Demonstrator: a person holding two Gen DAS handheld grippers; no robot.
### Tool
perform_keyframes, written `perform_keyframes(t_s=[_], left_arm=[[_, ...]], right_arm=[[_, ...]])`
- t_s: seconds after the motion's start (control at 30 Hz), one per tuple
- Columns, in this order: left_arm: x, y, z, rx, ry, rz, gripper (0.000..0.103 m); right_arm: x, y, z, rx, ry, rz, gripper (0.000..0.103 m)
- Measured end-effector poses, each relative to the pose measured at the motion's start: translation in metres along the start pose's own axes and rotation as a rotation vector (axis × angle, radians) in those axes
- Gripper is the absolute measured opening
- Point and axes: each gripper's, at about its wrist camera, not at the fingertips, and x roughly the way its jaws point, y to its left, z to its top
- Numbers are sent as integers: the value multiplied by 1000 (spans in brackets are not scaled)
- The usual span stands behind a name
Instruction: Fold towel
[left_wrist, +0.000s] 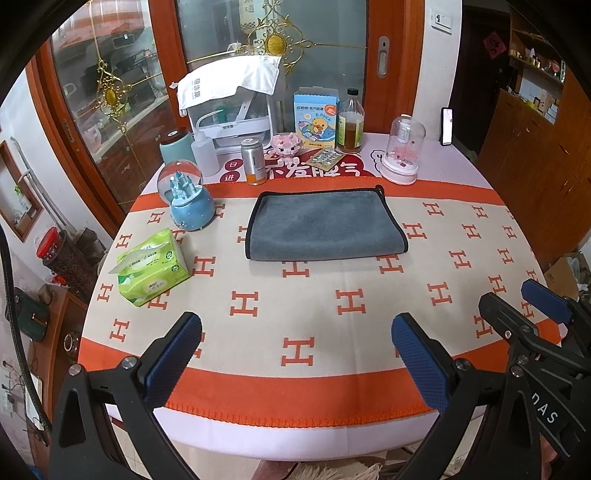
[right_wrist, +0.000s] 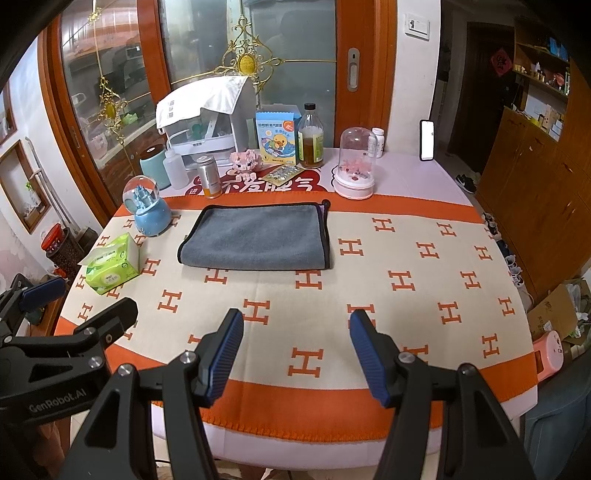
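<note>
A grey towel (left_wrist: 327, 225) with black edging lies folded flat on the orange and cream tablecloth (left_wrist: 295, 302), toward the far side; it also shows in the right wrist view (right_wrist: 255, 236). My left gripper (left_wrist: 295, 332) is open and empty, above the near edge of the table, well short of the towel. My right gripper (right_wrist: 295, 328) is open and empty, also above the near edge. The right gripper shows at the right of the left wrist view (left_wrist: 524, 299); the left gripper shows at the left of the right wrist view (right_wrist: 74, 299).
A green tissue pack (left_wrist: 153, 267) and a blue snow globe (left_wrist: 186, 197) sit left of the towel. Bottles, a can (left_wrist: 254, 160), a duck box (left_wrist: 317, 120), a glass dome (left_wrist: 403, 149) and a white rack (left_wrist: 236, 110) line the back. A phone (left_wrist: 447, 126) leans at far right.
</note>
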Motion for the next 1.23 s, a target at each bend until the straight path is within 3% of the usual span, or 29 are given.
perform_keyframes(t_s=[1.23], left_arm=[[9,-1,-3,11,17,7,102]], right_arm=[[4,4,4,-6,9,20,60]])
